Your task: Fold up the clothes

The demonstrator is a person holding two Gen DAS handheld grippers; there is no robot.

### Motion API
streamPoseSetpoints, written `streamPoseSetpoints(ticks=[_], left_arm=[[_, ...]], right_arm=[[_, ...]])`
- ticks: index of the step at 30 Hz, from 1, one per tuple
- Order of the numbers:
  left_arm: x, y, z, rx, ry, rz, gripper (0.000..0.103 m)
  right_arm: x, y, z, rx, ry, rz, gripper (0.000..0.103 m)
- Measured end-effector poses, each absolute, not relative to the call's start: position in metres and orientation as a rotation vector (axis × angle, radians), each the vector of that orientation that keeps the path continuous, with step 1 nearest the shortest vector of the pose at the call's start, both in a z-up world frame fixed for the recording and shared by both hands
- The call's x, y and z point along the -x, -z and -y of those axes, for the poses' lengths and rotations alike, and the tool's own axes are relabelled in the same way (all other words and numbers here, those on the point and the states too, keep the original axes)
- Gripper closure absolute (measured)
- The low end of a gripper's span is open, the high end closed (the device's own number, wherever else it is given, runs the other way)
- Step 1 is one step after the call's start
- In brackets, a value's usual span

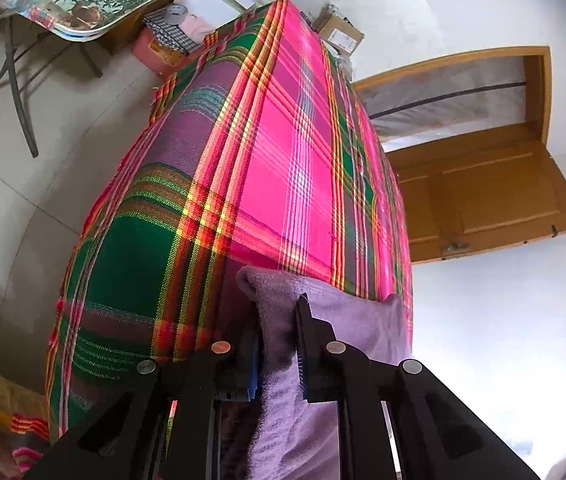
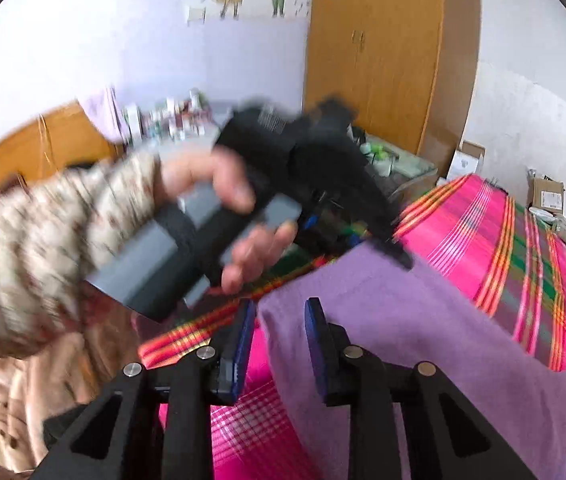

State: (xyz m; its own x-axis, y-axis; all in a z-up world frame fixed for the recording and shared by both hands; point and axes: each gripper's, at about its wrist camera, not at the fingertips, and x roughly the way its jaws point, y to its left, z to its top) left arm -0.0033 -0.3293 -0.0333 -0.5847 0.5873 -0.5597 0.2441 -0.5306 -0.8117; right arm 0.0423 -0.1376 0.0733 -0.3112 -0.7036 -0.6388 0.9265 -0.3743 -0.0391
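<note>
Gripping a bunched edge of the soft lilac fleece garment (image 1: 323,320) on the pink-and-green plaid bedspread (image 1: 283,140), the left gripper (image 1: 279,344) is clamped; the right gripper (image 2: 279,320) stands apart, cloth edge unpinched between its jaws. Risk: single-point hold lets the fold sag or drag askew.

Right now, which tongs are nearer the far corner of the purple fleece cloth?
Left. The left tongs are clamped on the purple fleece cloth at that corner. The right tongs stand open at its near edge, pads not pressing.
</note>
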Motion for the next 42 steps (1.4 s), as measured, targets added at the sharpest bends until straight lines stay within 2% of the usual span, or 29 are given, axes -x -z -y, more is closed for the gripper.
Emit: streamPoseSetpoints(ticks=[4,8,13,17,26,35,39,42], left_arm=[[0.004,0.034,0.331,1.291,-2.214,1.385,0.087],[0.003,0.036,0.334,1.282,-2.205,1.395,0.087],[0.002,0.038,0.335,1.27,-2.196,1.399,0.086],[0.002,0.038,0.335,1.271,-2.194,1.4,0.086],[0.003,0.036,0.334,1.274,-2.194,1.401,0.086],[0.0,0.032,0.331,1.283,-2.214,1.39,0.085],[-0.007,0.022,0.328,1.326,-2.274,1.331,0.083],[-0.017,0.02,0.331,1.33,-2.28,1.349,0.083]], right_arm=[[-0.007,-0.093,0.098,-0.649,2.017,-0.434,0.076],[0.069,-0.073,0.05,-0.88,2.289,-0.419,0.076],[0.098,-0.044,0.012,-1.042,2.385,-0.39,0.076],[0.091,-0.029,0.014,-1.101,2.359,-0.394,0.076],[0.077,-0.053,-0.001,-1.109,2.355,-0.282,0.077],[0.06,-0.044,0.005,-1.107,2.36,-0.404,0.077],[0.031,-0.056,0.005,-1.015,2.305,-0.408,0.077],[0.011,-0.044,0.014,-1.014,2.241,-0.461,0.077]])
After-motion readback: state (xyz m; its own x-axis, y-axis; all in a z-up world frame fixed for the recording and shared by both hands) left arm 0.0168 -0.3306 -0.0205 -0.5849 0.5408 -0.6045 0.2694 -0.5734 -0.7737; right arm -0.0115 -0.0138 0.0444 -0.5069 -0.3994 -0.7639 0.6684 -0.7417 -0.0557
